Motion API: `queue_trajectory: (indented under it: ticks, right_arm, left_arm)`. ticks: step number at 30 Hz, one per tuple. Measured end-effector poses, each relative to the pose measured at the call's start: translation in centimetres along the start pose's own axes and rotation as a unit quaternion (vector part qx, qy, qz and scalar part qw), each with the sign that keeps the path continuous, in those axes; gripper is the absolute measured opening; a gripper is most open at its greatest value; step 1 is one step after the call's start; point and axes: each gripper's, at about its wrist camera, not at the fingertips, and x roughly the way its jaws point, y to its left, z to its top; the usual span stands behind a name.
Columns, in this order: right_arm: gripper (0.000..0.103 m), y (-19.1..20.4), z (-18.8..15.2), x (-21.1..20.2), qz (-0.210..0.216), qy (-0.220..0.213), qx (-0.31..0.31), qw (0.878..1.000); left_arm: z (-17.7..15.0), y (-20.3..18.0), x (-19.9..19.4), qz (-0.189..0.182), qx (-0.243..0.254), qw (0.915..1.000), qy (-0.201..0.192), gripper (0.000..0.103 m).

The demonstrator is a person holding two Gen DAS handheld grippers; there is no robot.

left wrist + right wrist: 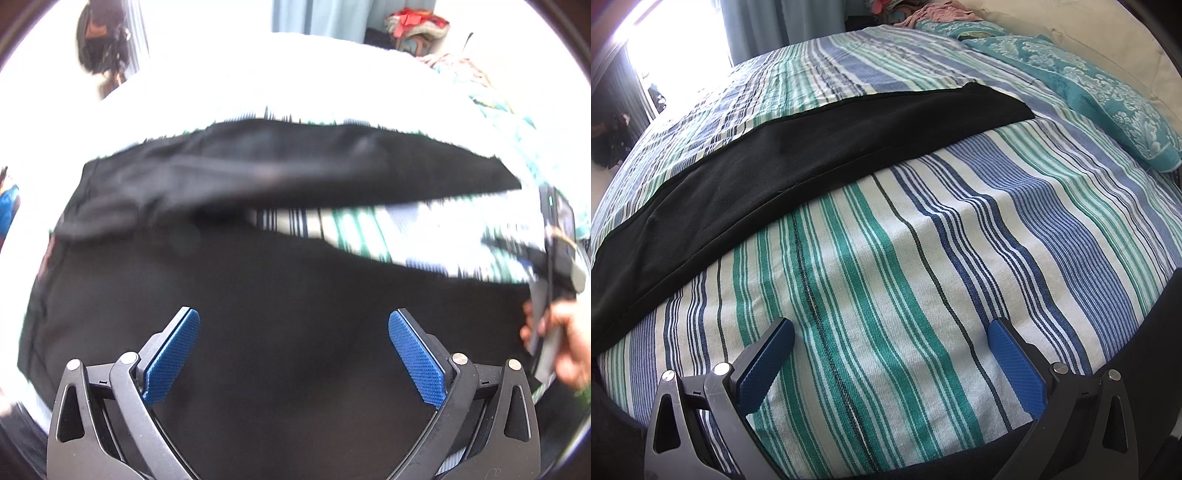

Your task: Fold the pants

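Black fabric pants [258, 177] lie spread across a bed covered in a blue, green and white striped woven blanket [905, 258]. On the left, the left gripper [294, 354] hovers over the dark cloth, its blue-padded jaws wide apart and empty. Further right, the right gripper [891, 363] hangs above bare striped blanket, jaws likewise spread with nothing between them; one pant leg [812, 147] stretches diagonally beyond it. At far right lies a teal floral patterned pillow [1108, 96].
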Motion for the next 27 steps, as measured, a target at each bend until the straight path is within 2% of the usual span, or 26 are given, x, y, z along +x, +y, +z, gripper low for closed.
queue_trajectory:
  ticks: [2,3,4,5,7,9,10,11,12,14,16,18,21,24,27]
  right_arm:
    - [0.103,-0.9,0.6,-0.4,0.051,0.033,-0.025,0.998]
    - [0.103,-1.9,0.9,-0.8,0.094,0.044,-0.025,0.994]
    - [0.102,-3.2,1.2,-1.6,0.131,0.043,-0.026,0.990]
    - [0.102,-4.7,1.9,-2.5,0.144,0.029,-0.029,0.989]
    - [0.103,-8.0,4.1,-4.8,0.124,-0.020,-0.038,0.991]
    - [0.103,-11.8,7.7,-5.6,0.128,-0.038,-0.036,0.990]
    - [0.103,-13.7,9.9,-5.3,0.129,-0.030,-0.028,0.991]
    - [0.103,-15.7,12.2,-4.7,0.133,-0.015,-0.015,0.991]
    - [0.103,-17.6,14.5,-3.7,0.138,0.004,0.002,0.990]
    - [0.103,-21.0,19.2,-1.8,0.152,0.032,0.049,0.987]
    - [0.103,-23.2,23.1,0.2,0.160,0.038,0.091,0.982]
    - [0.103,-23.5,26.5,2.4,0.160,0.035,0.114,0.980]
    - [0.101,-21.6,30.1,6.0,0.158,0.043,0.110,0.980]
    - [0.087,-19.0,31.8,9.2,0.135,0.055,0.075,0.987]
    - [0.084,-17.1,32.0,12.0,0.111,0.067,0.036,0.991]
  left_arm:
    - [3.1,0.6,0.6,0.009,-0.005,0.9997,-0.022,0.103]
    - [4.6,1.2,1.3,0.020,-0.012,0.9993,-0.029,0.102]
    - [6.0,1.8,2.4,0.036,-0.021,0.9986,-0.034,0.103]
    - [7.1,2.5,3.7,0.054,-0.032,0.9975,-0.034,0.102]
    - [8.6,4.1,6.9,0.088,-0.059,0.9941,-0.022,0.102]
    - [8.5,6.0,10.5,0.114,-0.084,0.9898,0.008,0.102]
    - [7.8,6.8,12.4,0.118,-0.092,0.9883,0.028,0.103]
    - [7.0,7.5,13.5,0.100,-0.099,0.9898,0.025,0.103]
    - [6.5,7.7,13.1,0.091,-0.104,0.9903,-0.006,0.103]
    - [6.2,7.3,13.1,0.102,-0.096,0.9901,-0.013,0.103]
    - [5.9,7.0,13.0,0.105,-0.093,0.9899,-0.024,0.103]
    - [5.8,6.8,13.1,0.110,-0.089,0.9894,-0.031,0.103]
    - [5.7,6.7,13.3,0.116,-0.085,0.9887,-0.041,0.102]
    - [5.7,6.8,13.5,0.120,-0.083,0.9882,-0.047,0.102]
    - [5.6,6.9,13.7,0.121,-0.082,0.9879,-0.050,0.102]
